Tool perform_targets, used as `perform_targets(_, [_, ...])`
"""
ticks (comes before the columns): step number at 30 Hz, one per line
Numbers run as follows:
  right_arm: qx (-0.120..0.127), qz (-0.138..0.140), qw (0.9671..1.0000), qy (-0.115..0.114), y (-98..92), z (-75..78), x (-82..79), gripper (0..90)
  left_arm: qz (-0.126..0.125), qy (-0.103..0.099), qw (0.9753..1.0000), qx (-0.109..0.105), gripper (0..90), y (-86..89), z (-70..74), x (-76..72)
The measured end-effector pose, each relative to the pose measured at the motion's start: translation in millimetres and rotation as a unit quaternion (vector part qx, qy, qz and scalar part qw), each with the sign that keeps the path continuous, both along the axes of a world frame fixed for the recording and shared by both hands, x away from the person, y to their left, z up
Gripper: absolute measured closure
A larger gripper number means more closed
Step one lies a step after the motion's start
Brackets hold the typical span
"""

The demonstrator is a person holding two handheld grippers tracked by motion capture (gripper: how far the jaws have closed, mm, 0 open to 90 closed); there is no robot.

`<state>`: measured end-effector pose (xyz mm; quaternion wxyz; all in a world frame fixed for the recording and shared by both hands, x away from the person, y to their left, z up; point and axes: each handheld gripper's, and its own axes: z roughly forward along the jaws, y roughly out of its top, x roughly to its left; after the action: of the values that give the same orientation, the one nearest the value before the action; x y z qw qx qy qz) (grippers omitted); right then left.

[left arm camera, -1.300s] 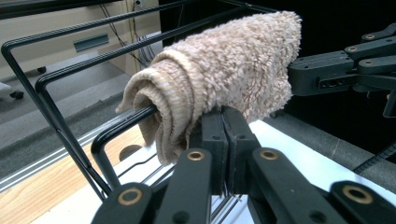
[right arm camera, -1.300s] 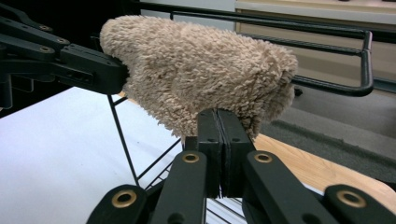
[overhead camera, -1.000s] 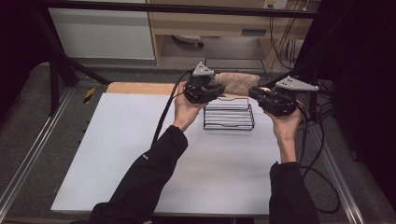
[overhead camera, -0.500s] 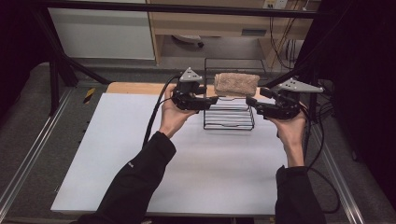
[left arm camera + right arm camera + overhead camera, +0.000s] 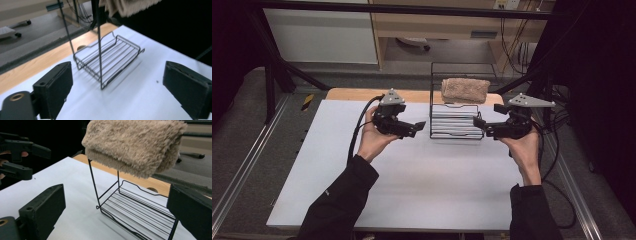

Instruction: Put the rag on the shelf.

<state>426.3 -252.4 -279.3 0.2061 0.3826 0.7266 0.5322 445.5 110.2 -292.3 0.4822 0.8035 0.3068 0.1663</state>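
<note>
We have the towel (image 5: 465,90) folded on the rack's (image 5: 456,125) top tier; left gripper (image 5: 414,128) and right gripper (image 5: 479,125) flank the rack, jaws wide, empty — placing looks done; next, we judge, pull clear without nudging it.

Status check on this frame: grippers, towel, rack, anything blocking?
Left gripper and right gripper open, empty, flanking the rack. Folded towel rests on the rack's top tier, lower tier bare. Nothing in the way.
</note>
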Motion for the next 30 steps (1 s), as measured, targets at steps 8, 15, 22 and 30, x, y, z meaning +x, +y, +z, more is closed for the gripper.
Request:
perform_targets(8, [-0.007,0.011,0.9999,0.009,5.6,-14.6,-10.2,0.4,0.014,0.003,0.9997,0.018,6.0,36.1,-27.2,-19.2])
perform_targets(15, [-0.008,0.019,0.9996,0.02,8.0,-32.8,-16.4,0.4,0.032,0.009,0.9993,0.018,6.1,70.2,-45.9,-32.5])
perform_targets(22, [-0.004,0.017,0.9991,0.039,4.0,-63.1,-24.9,0.2,0.046,0.017,0.9986,0.02,6.1,103.2,-71.8,-48.6])
perform_targets(30, [-0.005,0.024,0.9975,0.066,-1.3,-101.5,-33.4,0.3,0.071,0.026,0.9969,0.019,7.2,131.7,-98.7,-66.0])
